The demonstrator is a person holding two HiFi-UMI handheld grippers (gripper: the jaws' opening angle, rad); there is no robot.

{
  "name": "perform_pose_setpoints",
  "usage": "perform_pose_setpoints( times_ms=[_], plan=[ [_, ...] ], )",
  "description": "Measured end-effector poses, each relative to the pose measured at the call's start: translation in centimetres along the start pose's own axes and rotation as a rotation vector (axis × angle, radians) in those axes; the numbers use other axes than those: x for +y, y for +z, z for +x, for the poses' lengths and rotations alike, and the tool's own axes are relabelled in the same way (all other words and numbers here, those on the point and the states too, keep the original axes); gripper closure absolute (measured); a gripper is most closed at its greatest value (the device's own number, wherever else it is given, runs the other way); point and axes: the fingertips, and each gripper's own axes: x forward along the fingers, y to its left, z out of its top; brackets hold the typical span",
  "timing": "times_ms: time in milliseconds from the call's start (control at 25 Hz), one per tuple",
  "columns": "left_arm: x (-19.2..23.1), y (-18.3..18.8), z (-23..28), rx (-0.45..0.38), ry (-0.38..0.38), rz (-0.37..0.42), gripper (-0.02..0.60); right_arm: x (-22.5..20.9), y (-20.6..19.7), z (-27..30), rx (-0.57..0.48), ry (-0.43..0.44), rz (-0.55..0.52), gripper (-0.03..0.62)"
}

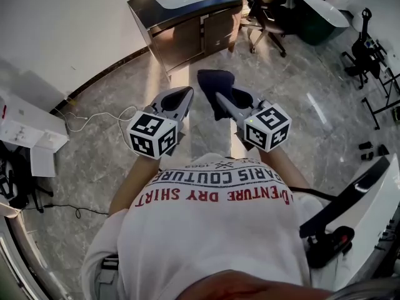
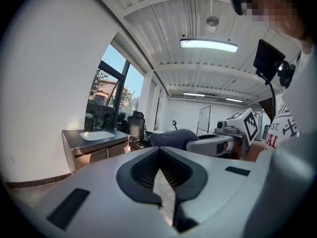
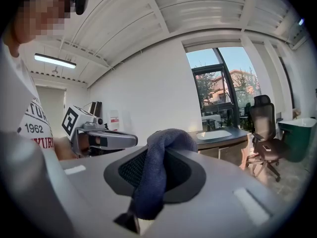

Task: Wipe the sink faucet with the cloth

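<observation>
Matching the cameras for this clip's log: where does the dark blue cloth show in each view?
Head view: dark blue cloth at upper centre, at the tip of the right tool.
Left gripper view: mid-frame, on the far tool.
Right gripper view: lower centre, pinched between the jaws.
Shared landmark: the sink cabinet against the white wall, seen in all three.

The right gripper (image 1: 220,97) holds a dark cloth (image 1: 215,80) beside the left gripper (image 1: 186,94).
</observation>
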Motion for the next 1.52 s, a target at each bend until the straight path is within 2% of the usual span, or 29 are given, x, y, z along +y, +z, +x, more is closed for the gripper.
perform_pose_setpoints(
  times_ms=[200, 440, 760, 920, 1040, 1200, 1520],
  plan=[
    [1.5, -0.7, 2.0, 0.008, 0.000, -0.014, 0.581, -2.1, -1.2, 1.5, 0.022, 0.005, 0.024, 0.525],
    [6.6, 0.4, 9.7, 0.043, 0.019, -0.033, 0.580, -10.7, -0.2, 5.6, 0.023, -0.001, 0.056, 0.525],
    [15.3, 1.6, 27.4, 0.091, 0.037, -0.075, 0.581, -28.8, 1.1, 13.8, 0.052, 0.008, 0.041, 0.525],
    [20.4, 4.7, 36.7, 0.093, 0.060, -0.083, 0.581, -38.8, 3.7, 18.2, 0.063, 0.023, 0.035, 0.525],
    [23.5, 7.9, 41.1, 0.068, 0.090, -0.066, 0.580, -44.0, 6.6, 21.3, 0.038, 0.044, 0.021, 0.525],
    [27.1, 9.7, 43.1, 0.060, 0.145, -0.055, 0.580, -46.6, 9.1, 24.9, -0.001, 0.085, -0.005, 0.525],
    [35.7, 10.8, 43.8, 0.024, 0.205, -0.054, 0.580, -47.4, 9.9, 33.6, 0.007, 0.164, -0.026, 0.525]
  ],
)
